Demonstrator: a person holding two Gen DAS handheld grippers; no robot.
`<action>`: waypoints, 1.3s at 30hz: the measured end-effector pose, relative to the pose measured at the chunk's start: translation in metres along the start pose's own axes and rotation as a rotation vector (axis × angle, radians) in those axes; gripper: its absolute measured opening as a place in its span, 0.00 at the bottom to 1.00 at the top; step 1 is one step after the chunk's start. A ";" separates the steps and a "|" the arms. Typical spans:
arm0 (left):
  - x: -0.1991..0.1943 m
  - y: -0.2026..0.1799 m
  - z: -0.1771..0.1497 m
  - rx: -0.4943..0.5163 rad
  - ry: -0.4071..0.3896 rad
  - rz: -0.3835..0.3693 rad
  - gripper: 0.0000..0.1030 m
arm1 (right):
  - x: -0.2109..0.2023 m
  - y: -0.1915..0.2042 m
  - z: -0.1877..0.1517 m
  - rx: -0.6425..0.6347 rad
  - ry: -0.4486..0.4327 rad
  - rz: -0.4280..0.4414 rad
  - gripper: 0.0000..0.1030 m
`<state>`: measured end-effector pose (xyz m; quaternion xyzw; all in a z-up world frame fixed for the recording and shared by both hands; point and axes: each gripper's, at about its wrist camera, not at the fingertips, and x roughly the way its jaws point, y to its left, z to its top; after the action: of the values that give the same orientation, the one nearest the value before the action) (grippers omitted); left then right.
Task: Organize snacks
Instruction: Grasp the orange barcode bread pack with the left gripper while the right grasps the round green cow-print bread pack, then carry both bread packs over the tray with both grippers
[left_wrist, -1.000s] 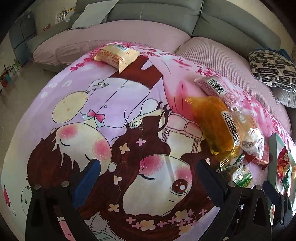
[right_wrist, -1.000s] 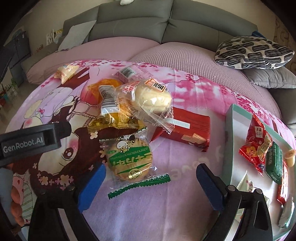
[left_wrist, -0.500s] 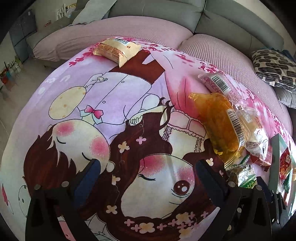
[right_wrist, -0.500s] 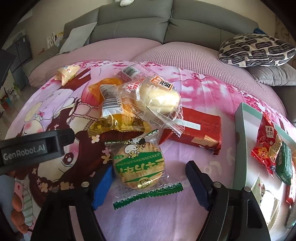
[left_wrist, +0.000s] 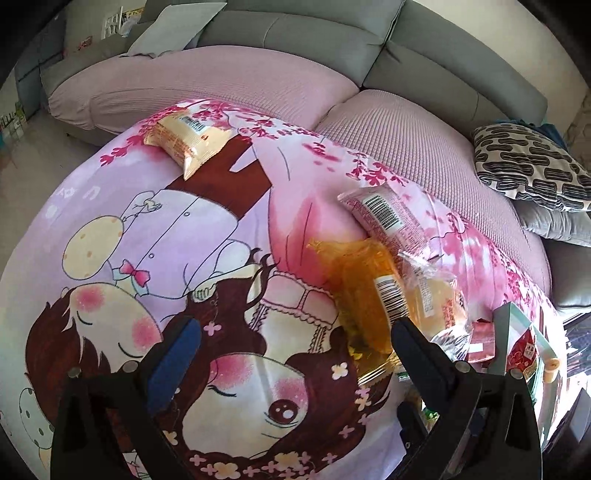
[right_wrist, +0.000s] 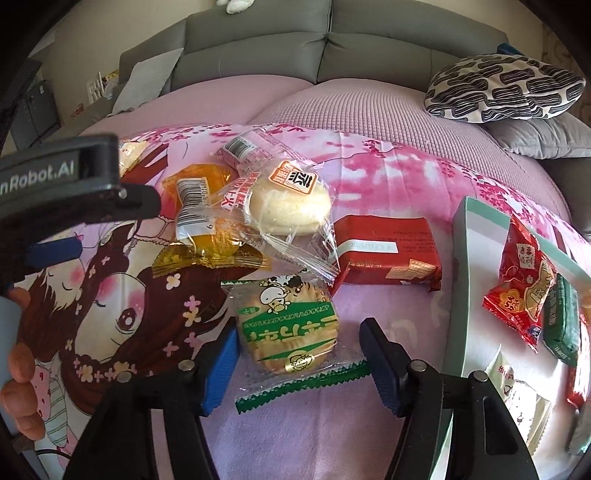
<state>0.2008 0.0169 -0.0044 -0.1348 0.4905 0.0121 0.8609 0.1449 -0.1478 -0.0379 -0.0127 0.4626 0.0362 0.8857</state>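
My right gripper (right_wrist: 299, 354): low over the cloth, jaws spread, green cracker packet (right_wrist: 286, 328) between them, untouched on its right side. Since a second ago the jaws have narrowed and advanced around it. My left gripper (left_wrist: 291, 354): spread, empty. Ahead: bun packet (right_wrist: 290, 210), red packet (right_wrist: 388, 251); tray (right_wrist: 461, 258) right.

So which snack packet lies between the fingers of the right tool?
The green-and-white cracker packet with the cartoon cow, between the open fingers of the right tool. The bun, orange and red packets lie farther away.
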 end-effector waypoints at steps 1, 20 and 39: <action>0.002 -0.003 0.002 0.008 0.001 -0.011 0.99 | 0.000 -0.002 0.000 0.005 0.003 0.003 0.66; 0.046 -0.029 0.012 -0.003 0.073 -0.086 0.62 | -0.005 -0.014 0.000 0.035 0.002 0.001 0.65; -0.004 -0.013 -0.020 -0.028 -0.024 -0.093 0.39 | -0.038 -0.022 -0.004 0.063 -0.053 0.081 0.52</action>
<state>0.1838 -0.0004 -0.0084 -0.1695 0.4733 -0.0196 0.8642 0.1217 -0.1717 -0.0089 0.0346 0.4402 0.0577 0.8954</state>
